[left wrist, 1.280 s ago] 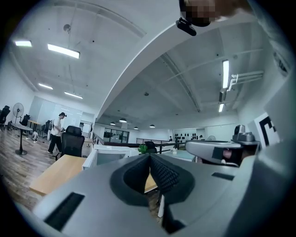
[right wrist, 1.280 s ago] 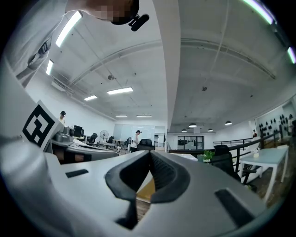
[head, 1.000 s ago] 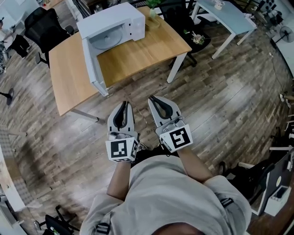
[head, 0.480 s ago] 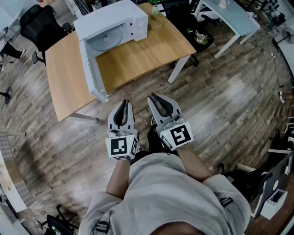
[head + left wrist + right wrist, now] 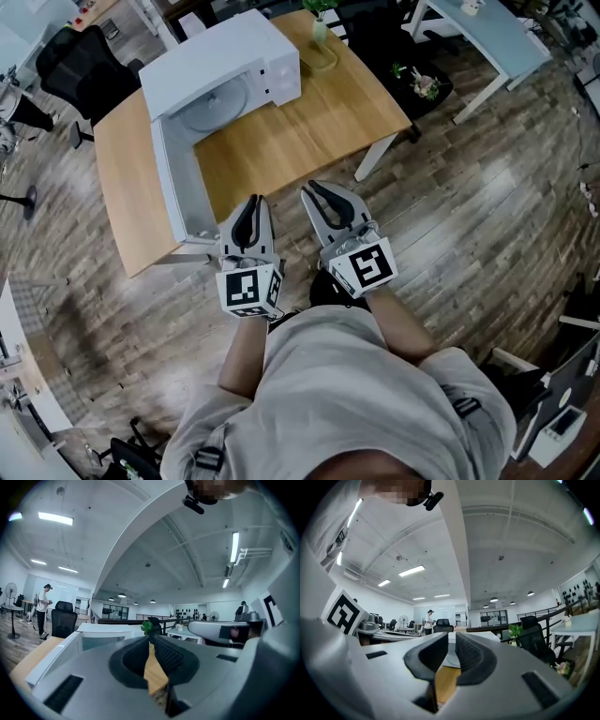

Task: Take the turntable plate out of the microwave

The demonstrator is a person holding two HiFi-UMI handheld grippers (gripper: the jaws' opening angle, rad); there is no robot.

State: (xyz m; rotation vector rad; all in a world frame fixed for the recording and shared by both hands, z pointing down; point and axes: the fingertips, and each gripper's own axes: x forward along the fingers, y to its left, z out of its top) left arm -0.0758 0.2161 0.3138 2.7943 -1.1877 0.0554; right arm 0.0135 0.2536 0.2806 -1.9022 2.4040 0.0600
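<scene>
The wooden table (image 5: 291, 141) lies nearer than a second ago: you've walked up to its near edge. The turntable plate (image 5: 214, 105) sits inside the microwave (image 5: 220, 56), door (image 5: 178, 192) open, far and left of your claws, so the reach is still ahead. Your left gripper (image 5: 249, 202) is parted by a slit and empty. The right gripper (image 5: 312, 189) has just been opening slightly, with nothing between its jaws.
</scene>
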